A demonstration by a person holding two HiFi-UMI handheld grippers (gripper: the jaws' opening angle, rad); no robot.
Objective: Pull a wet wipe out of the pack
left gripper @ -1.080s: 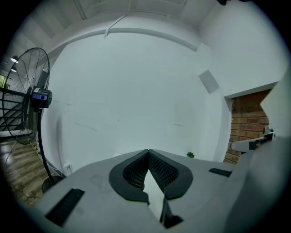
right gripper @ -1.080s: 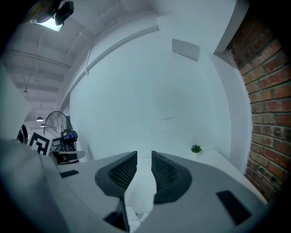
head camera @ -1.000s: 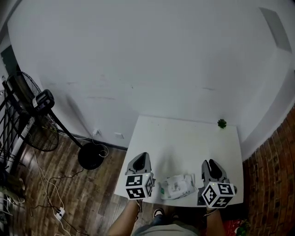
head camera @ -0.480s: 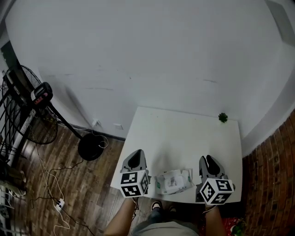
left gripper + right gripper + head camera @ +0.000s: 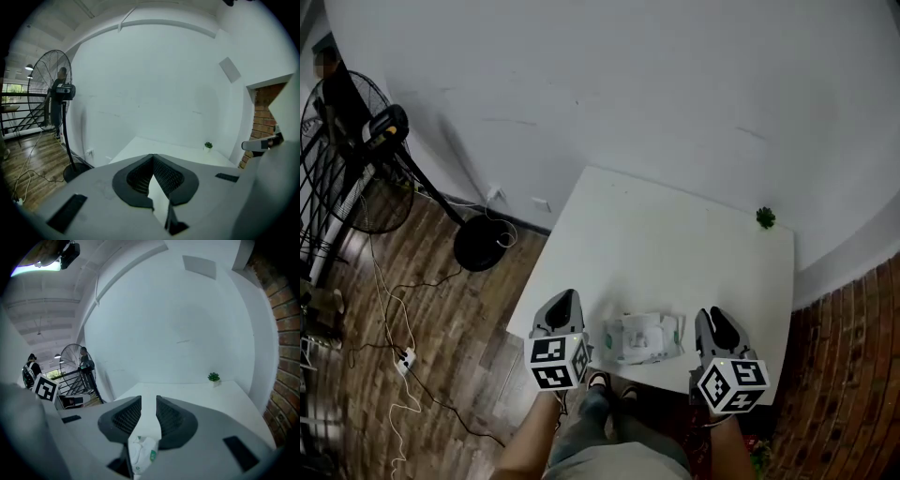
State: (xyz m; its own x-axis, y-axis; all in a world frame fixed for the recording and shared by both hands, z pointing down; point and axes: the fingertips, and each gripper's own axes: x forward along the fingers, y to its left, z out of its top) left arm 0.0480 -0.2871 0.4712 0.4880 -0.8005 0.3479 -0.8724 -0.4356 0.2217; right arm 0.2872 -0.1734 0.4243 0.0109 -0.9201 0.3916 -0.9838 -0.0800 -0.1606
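The wet wipe pack (image 5: pixel 642 337), white with green print and crumpled, lies near the front edge of the white table (image 5: pixel 675 244). My left gripper (image 5: pixel 565 300) hovers just left of it at the table's corner, and in the left gripper view its jaws (image 5: pixel 152 157) meet at the tips with nothing between them. To the right of the pack is my right gripper (image 5: pixel 712 317). Its jaws (image 5: pixel 148 401) stand a narrow gap apart, and the pack (image 5: pixel 142 452) shows low down through that gap, not clamped.
A small green plant (image 5: pixel 765 217) stands at the table's far right corner. A standing fan (image 5: pixel 356 141) with a round base (image 5: pixel 481 242) is on the wooden floor to the left, with cables and a power strip (image 5: pixel 405 358). A brick wall (image 5: pixel 853 356) is at the right.
The head view has swung, so the table sits higher and more tilted in the picture. Both grippers stay on either side of the pack, which lies where it was.
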